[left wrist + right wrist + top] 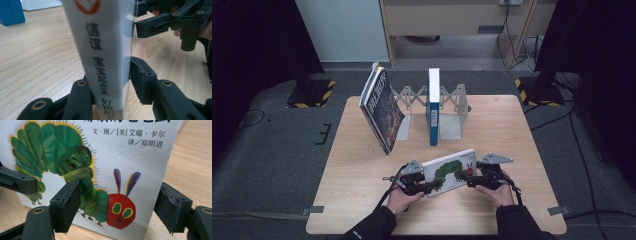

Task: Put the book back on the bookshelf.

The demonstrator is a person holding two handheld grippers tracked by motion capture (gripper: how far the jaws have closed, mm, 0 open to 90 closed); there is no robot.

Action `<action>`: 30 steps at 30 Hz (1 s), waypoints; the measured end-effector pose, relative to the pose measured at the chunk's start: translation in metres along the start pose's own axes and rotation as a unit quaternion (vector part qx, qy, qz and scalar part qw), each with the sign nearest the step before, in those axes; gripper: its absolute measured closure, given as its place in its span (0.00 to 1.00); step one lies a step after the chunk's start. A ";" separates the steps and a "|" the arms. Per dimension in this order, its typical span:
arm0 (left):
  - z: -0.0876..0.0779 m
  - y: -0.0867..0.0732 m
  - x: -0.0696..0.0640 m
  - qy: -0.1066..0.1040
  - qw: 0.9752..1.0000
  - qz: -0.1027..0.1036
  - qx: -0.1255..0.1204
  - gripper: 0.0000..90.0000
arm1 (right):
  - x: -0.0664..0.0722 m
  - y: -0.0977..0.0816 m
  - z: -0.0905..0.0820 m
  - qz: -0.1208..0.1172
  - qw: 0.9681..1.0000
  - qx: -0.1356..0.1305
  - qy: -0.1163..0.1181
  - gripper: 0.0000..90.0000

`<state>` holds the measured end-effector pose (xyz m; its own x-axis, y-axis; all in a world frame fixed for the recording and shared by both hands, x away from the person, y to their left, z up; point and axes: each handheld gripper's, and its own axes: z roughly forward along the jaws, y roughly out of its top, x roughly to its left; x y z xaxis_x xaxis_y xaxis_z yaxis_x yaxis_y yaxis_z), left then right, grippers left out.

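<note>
Item: picture book (448, 171) with white cover and green caterpillar with a red head. Held low over the near part of the wooden table (362, 200), between both grippers, cover facing up and toward the person.

Left gripper (430, 189): at the book's spine end. Seen in the left gripper view (111, 92), the white spine (black printed characters running along it) rising straight up between the two black jaws. Right-hand pad (140, 77) against the cover edge, left-hand jaw tight to the other face. Jaws narrow, clamped on the book's thickness.

Right gripper (470, 182): at the opposite end, near the caterpillar's head. Seen in the right gripper view (117, 207), cover lying behind and between the jaws; left-hand pad (66, 206) overlapping the caterpillar's body, right-hand pad (172, 206) standing just off the book's edge, over bare table. Jaws moderately wide; contact with the book not determinable.

Also present, beyond the jaws at the far side of the table: folding metal book rack (451, 107); blue book (433, 106) upright in the rack; dark-covered book (381, 107) leaning tilted at the rack's left end. All well apart from the held book.

Person's hands at the near table edge, dark sleeves behind.
</note>
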<state>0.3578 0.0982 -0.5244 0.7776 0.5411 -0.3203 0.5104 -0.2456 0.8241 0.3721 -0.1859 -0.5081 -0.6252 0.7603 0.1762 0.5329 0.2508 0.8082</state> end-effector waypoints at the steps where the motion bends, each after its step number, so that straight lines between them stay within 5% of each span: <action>1: -0.001 0.000 -0.001 -0.001 1.000 -0.002 0.004 0.72 | 0.000 0.000 0.000 -0.002 1.000 0.000 0.003 0.28; 9: -0.005 0.006 -0.009 -0.034 0.999 -0.029 0.006 0.81 | -0.003 0.001 -0.003 0.014 1.000 0.000 0.004 0.27; 13: -0.007 0.010 -0.014 -0.028 0.999 -0.025 0.007 0.82 | -0.006 0.001 -0.006 0.021 1.000 -0.006 0.003 0.27; 30: -0.030 0.027 -0.011 -0.009 0.998 -0.064 -0.008 0.82 | -0.019 -0.001 -0.015 0.034 0.999 0.000 -0.027 0.23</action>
<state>0.3517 0.1101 -0.4844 0.7123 0.5531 -0.4322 0.6006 -0.1616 0.7831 0.3750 -0.2094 -0.5040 -0.5556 0.8071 0.1998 0.5728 0.1973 0.7956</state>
